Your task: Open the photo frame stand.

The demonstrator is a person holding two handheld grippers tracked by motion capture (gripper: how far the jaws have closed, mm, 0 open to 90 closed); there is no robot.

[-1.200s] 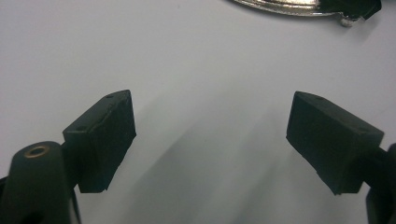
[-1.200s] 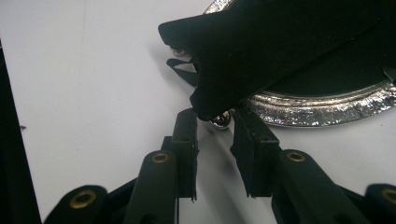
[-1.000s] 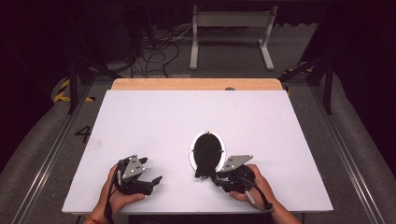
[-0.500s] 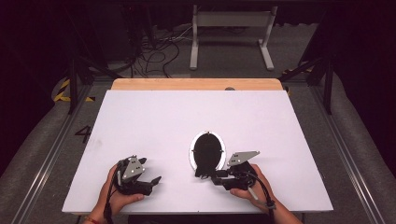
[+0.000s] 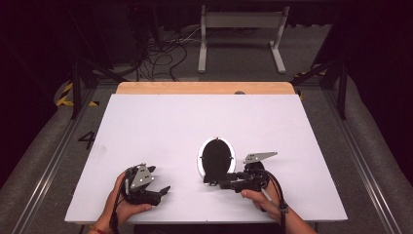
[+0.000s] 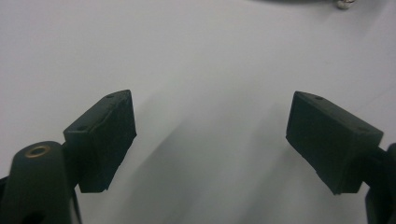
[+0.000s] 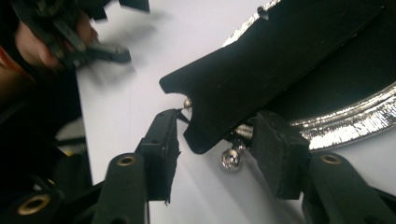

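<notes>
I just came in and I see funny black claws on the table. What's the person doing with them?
A person holds a gripper in each hand at a white table. The right gripper is at the near edge of a black oval thing with a shiny silver rim. Its jaws have just been opening, and the thing's black stand piece sits between them, seemingly let go. The left gripper rests open over bare table.

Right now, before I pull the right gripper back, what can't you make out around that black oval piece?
- Black stand piece: the right gripper view cuts off its upper end, and whether a pad touches it is unclear.
- Oval mirror-like frame: in the high view it is too small and dark to tell what it is.
- Small silver ball: what it attaches to is hidden behind the stand piece.
- Right gripper: in the high view its tips blend into the dark frame.
</notes>
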